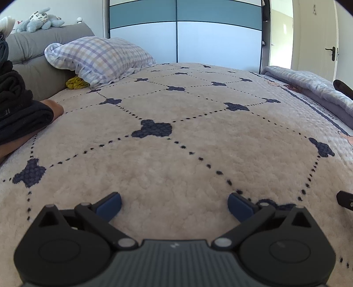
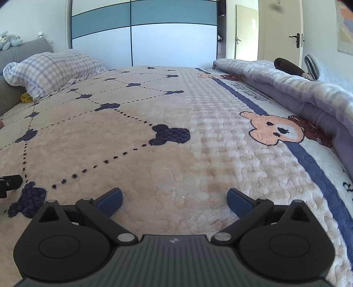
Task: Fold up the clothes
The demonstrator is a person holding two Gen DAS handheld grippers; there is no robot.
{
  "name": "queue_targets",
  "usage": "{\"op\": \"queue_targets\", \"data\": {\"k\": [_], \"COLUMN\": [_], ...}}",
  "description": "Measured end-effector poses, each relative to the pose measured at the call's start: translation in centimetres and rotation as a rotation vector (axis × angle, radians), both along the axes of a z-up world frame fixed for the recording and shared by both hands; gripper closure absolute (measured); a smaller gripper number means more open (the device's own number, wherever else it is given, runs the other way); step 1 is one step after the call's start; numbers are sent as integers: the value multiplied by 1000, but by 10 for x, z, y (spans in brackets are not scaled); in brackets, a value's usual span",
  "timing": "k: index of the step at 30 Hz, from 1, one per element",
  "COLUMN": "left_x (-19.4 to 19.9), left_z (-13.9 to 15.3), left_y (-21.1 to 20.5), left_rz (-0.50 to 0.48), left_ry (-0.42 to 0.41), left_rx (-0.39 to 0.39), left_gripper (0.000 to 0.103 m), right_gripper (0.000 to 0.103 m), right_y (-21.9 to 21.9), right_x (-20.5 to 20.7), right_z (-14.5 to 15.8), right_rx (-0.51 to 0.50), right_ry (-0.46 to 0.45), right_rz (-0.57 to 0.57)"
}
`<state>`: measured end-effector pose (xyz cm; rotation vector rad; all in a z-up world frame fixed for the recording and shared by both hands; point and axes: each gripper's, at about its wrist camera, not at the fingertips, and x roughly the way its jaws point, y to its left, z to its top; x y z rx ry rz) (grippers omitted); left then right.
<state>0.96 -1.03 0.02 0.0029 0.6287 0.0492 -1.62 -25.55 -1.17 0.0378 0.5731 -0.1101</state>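
Observation:
My left gripper (image 1: 174, 204) hovers low over the beige plush bedspread (image 1: 176, 136), open, with nothing between its blue pads (image 1: 110, 204). My right gripper (image 2: 174, 202) is likewise open and empty over the same bedspread (image 2: 154, 154). A stack of folded dark clothes (image 1: 15, 106) sits at the far left edge of the left wrist view, resting on a person's bare leg (image 1: 55, 108). A small yellow garment (image 1: 76, 83) lies bunched under the pillow, also visible in the right wrist view as a yellow garment (image 2: 26, 97). No garment lies between either pair of fingers.
A checked pillow (image 1: 99, 57) leans on the grey headboard (image 1: 39, 44) with a plush toy (image 1: 39, 19) on top. A folded grey-blue blanket (image 2: 297, 88) runs along the bed's right side. Wardrobe doors (image 1: 176, 33) stand behind; a door (image 2: 295, 33) is at the right.

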Motion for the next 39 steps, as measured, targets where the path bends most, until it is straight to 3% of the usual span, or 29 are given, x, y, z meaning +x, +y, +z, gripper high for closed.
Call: {"op": "queue_targets", "data": {"k": [7, 16, 20, 25, 39], "left_x": [-1, 0, -1, -3, -10], "left_z": [0, 0, 0, -1, -2], "left_y": [1, 1, -3, -5, -24], "left_rz": [-2, -3, 0, 9, 33], "left_ry": [-4, 1, -3, -11, -51], "left_rx": [-5, -3, 20, 35, 170], "left_gripper": [0, 0, 0, 0, 0], "right_gripper": [0, 0, 0, 0, 0], "right_y": [4, 4, -10, -6, -8], "right_x": [-1, -1, 1, 2, 2], "right_z": [2, 4, 0, 0, -1], "right_rx": [-2, -69, 25, 1, 8], "right_ry": [6, 41, 38, 42, 39], "right_rz": [18, 130, 138, 138, 141]}}
